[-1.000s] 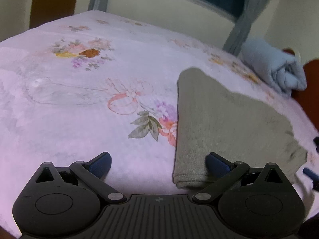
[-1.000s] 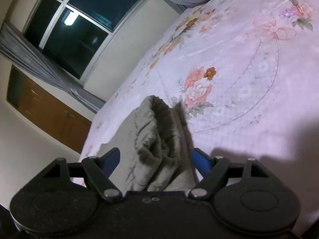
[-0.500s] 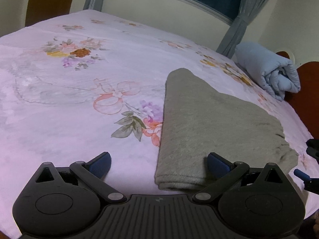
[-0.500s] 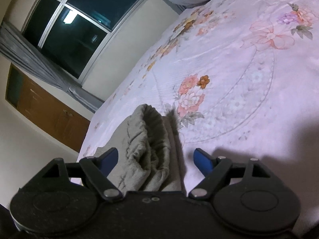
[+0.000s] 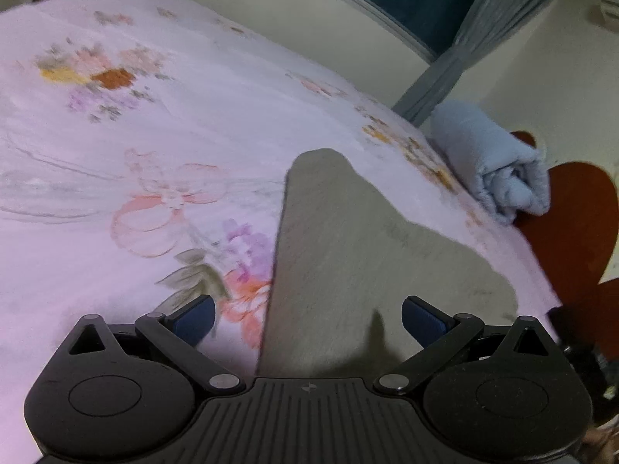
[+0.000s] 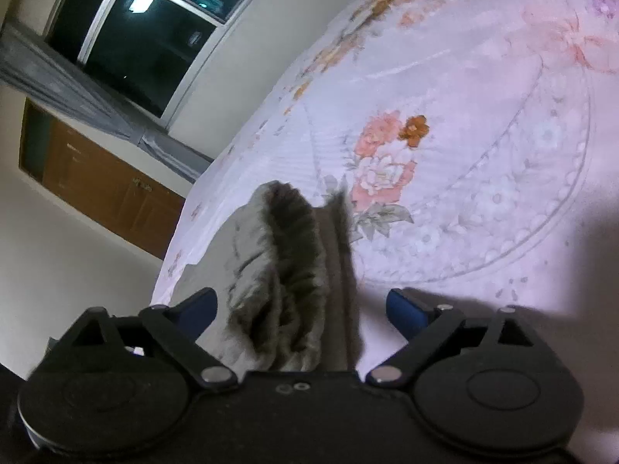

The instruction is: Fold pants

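Left gripper straddles folded pants.

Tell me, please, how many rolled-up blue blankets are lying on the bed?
1. The blue blanket lies at the far right corner of the bed, beyond the grey pants; others may lie out of view.

A home bedroom: floral bedspread, curtained night window, rolled blue blanket, wooden cabinet.

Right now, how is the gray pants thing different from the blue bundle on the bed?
The pants are gray-brown and lie flat, folded, close by. The blue blanket is pale blue, rolled into a puffy bundle at the bed's far edge. Both are soft cloth resting on the flowery bedspread.
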`<action>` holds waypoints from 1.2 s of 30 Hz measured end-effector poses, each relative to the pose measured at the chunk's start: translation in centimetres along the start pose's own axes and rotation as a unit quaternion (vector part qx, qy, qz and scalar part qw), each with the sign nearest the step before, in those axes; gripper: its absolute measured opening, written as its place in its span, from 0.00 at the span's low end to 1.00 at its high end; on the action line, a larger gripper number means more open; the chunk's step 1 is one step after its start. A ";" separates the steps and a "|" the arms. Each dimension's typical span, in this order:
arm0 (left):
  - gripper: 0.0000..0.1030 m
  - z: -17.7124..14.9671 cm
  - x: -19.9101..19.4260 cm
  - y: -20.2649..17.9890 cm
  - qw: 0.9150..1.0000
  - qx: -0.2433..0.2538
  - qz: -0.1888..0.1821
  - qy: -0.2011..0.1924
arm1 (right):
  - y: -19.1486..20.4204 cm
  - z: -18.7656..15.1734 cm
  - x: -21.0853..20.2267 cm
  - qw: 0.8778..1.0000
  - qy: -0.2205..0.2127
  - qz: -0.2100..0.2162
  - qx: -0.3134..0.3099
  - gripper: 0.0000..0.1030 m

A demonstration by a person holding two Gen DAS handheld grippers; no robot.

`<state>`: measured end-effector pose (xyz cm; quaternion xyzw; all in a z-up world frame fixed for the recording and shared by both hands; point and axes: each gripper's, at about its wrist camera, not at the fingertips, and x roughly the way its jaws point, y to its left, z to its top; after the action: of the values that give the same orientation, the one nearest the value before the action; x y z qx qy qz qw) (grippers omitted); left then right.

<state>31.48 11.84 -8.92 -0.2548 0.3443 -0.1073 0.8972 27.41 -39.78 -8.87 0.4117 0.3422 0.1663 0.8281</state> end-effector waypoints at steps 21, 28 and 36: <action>0.96 2.3 6.9 1.0 0.991 -0.062 -0.102 0.055 | 0.4 1.6 5.7 0.990 0.096 0.102 0.014 0.90; 0.47 2.6 7.9 0.5 0.994 -0.041 -0.070 0.072 | 0.7 2.4 7.2 0.988 0.127 0.092 0.015 0.53; 0.23 2.6 6.5 0.0 0.994 -0.036 -0.099 0.037 | 3.6 3.1 6.0 0.986 0.117 0.108 -0.044 0.38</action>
<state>38.05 10.47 -10.93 -0.3157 0.3542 -0.1921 0.8590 33.91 -36.02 -7.24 0.3873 0.3825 0.3165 0.7769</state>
